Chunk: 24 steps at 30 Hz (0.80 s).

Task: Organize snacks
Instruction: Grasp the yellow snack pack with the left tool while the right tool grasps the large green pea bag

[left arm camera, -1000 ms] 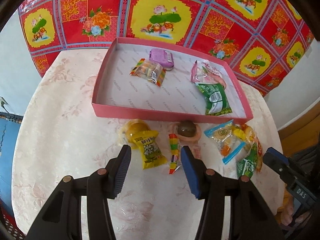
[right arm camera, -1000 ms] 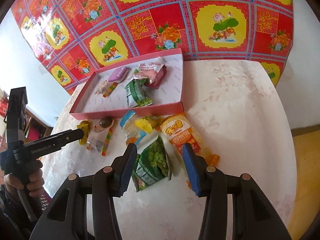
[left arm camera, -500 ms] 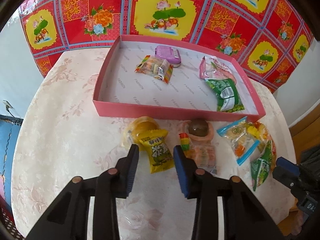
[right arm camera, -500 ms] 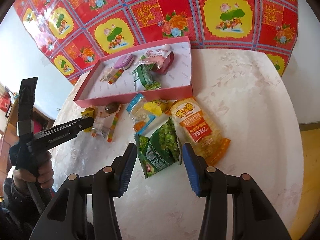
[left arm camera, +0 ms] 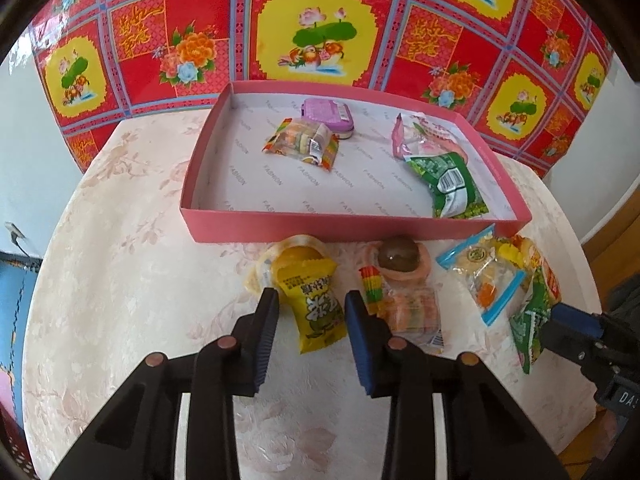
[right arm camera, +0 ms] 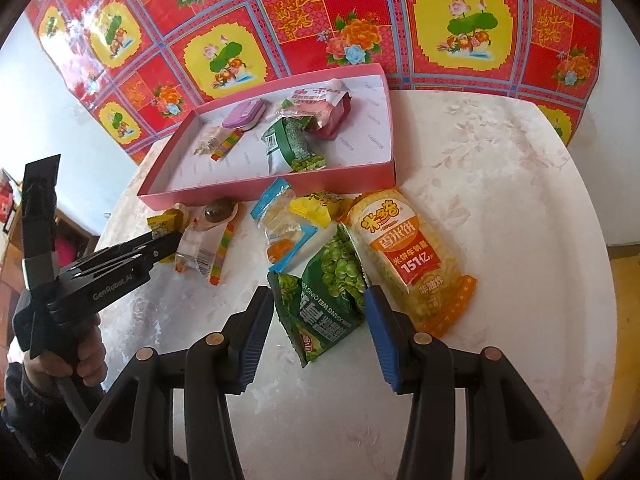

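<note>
A pink tray (left arm camera: 224, 220) (right arm camera: 256, 190) holds a purple tin (left arm camera: 326, 112), a rainbow candy pack (left arm camera: 304, 144), a pink pouch (left arm camera: 420, 136) and a green pea packet (left arm camera: 452, 184). My left gripper (left arm camera: 312, 312) is open, its fingers on either side of a yellow snack packet (left arm camera: 316, 304) lying in front of the tray. My right gripper (right arm camera: 320, 312) is open around a green pea bag (right arm camera: 328, 300) on the table. An orange rice-cracker bag (right arm camera: 404, 252) lies just right of it.
Loose on the table in front of the tray: a jelly cup (left arm camera: 292, 252), a brown jelly cup (left arm camera: 400, 258), a rainbow candy strip (left arm camera: 372, 284), a clear candy pack (left arm camera: 416, 312), a blue-edged packet (left arm camera: 484, 276). A red patterned cloth (left arm camera: 320, 32) hangs behind.
My left gripper moved forward and its fingers narrowed around the yellow packet. My right gripper moved forward until the green pea bag came between its fingers.
</note>
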Motion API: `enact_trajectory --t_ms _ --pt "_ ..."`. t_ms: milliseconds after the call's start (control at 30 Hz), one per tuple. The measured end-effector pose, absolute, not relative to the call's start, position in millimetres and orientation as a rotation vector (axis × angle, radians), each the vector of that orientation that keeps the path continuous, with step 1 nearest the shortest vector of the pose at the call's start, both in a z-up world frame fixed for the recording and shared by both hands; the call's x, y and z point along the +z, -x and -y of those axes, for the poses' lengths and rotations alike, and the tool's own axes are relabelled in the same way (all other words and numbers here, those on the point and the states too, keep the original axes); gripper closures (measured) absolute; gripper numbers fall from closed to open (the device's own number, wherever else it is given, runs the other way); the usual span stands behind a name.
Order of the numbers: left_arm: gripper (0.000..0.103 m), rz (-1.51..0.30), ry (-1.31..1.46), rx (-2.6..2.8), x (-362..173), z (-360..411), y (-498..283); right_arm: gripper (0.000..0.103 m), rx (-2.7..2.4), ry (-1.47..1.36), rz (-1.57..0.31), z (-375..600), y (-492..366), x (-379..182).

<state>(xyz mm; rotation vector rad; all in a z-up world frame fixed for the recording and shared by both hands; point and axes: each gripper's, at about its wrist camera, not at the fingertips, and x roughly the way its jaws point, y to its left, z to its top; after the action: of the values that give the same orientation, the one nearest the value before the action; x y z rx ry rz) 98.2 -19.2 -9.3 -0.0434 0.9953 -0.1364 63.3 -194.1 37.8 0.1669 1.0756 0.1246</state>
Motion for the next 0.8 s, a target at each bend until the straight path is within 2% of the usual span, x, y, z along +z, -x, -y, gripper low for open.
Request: enact_trajectory --t_ms 67,100,300,500,800 --pt "0.066 -0.989 0.032 -0.137 -9.7 20.8 -97.9 0.037 0.112 -0.162 -1.087 192.9 -63.6 35.9" --pt "0.066 -0.987 0.031 -0.135 -10.0 21.2 -97.9 0.036 0.107 -0.16 -1.096 192.6 -64.4 34.0" --pt "0.066 -0.981 0.059 -0.153 -11.1 16.7 -97.8 0.036 0.099 -0.18 -1.145 190.6 -70.4 20.5" --pt "0.078 -0.975 0.076 -0.147 -10.0 9.5 -96.2 0.036 0.08 -0.167 -1.129 186.9 -71.9 19.7" --pt "0.079 -0.979 0.095 -0.16 -7.1 5.0 -90.7 0.034 0.074 -0.176 -1.116 186.7 -71.4 19.5"
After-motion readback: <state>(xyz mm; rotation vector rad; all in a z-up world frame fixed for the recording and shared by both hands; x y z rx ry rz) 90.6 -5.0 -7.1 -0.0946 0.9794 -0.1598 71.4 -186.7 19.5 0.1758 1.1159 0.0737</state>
